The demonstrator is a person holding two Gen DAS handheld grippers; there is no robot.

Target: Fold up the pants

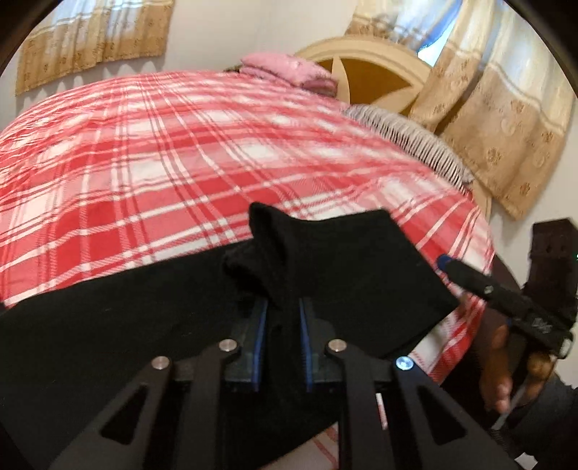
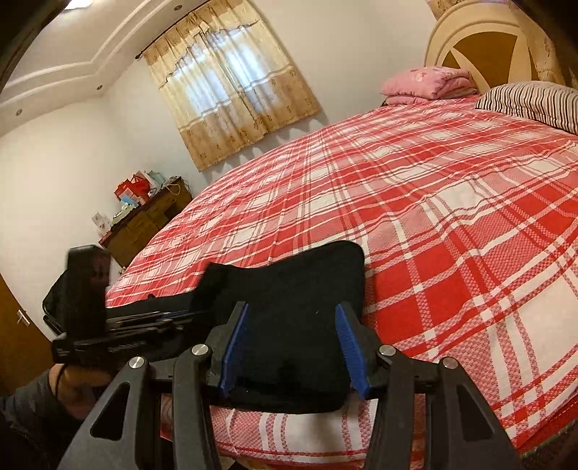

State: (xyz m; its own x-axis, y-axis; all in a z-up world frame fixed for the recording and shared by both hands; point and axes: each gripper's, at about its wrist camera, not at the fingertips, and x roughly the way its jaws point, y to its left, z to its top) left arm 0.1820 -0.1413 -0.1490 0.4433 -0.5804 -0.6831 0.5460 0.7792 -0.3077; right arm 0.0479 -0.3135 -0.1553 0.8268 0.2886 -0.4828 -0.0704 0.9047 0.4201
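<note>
Room's lit okay, mostly soft daylight glowing through the curtains [image 2: 231,83], plus a ceiling spot [image 2: 77,3] flaring at 11 o'clock. Left wrist view is smeared with motion blur across the bedspread [image 1: 180,155]. Heavy fisheye bending and dark vignette at every corner. The black pants [image 2: 289,307] lose all detail.

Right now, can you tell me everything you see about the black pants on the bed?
The black pants look like soft, plain dark cloth, lying near the edge of the red-and-white checked bedspread. A bunched-up ridge of cloth stands pinched in the left hand-held gripper. The right hand-held gripper straddles the folded end, jaws apart.
</note>
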